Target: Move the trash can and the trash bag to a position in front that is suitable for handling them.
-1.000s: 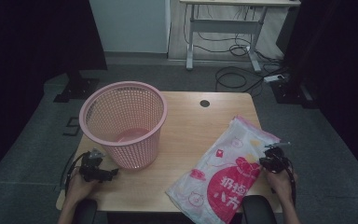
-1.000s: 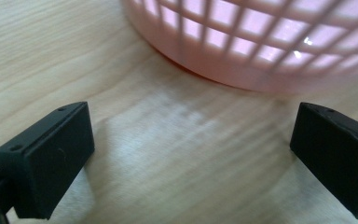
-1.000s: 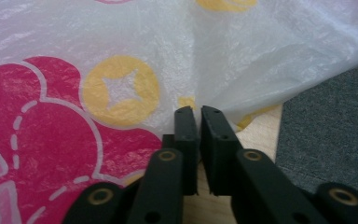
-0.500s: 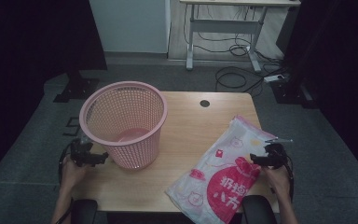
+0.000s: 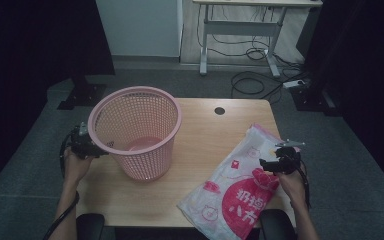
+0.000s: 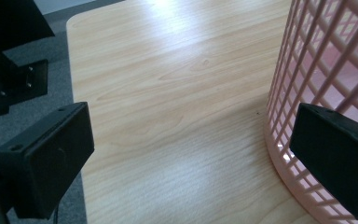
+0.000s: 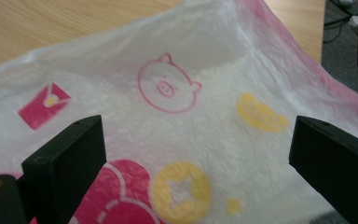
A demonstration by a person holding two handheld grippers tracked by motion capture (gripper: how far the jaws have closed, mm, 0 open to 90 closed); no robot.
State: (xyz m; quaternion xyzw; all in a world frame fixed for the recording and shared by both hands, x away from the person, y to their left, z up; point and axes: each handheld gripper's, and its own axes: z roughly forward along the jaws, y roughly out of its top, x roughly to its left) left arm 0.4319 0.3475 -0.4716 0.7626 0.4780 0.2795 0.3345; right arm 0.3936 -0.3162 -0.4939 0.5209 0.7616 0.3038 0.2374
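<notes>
On the table's left: pink mesh basket [image 5: 135, 131] stands upright on the wooden table [image 5: 207, 135], open mouth up, its base near the left half of the top.
Left gripper: left gripper [image 5: 86, 146] sits right at the basket's left flank, low by the rim in the high view; the person's left hand [image 5: 75, 165] is wrapped round it.
Left jaws: spread wide, nothing between them but bare wood; in the left gripper view the right-hand jaw is close against the basket's lattice wall [image 6: 326, 70], touching or just shy, hard to call.
Bag: white plastic bag [image 5: 245, 182] with pink and red print lies flat on the right side, its near end hanging over the table's front edge.
Right gripper: right gripper [image 5: 280, 162] hovers over the bag's right edge.
Right jaws: wide apart, gripping nothing; below them the bag's printed pig face [image 7: 168, 86] and yellow coin [image 7: 181, 192].
Gap: basket and bag well apart, clear wood between.
</notes>
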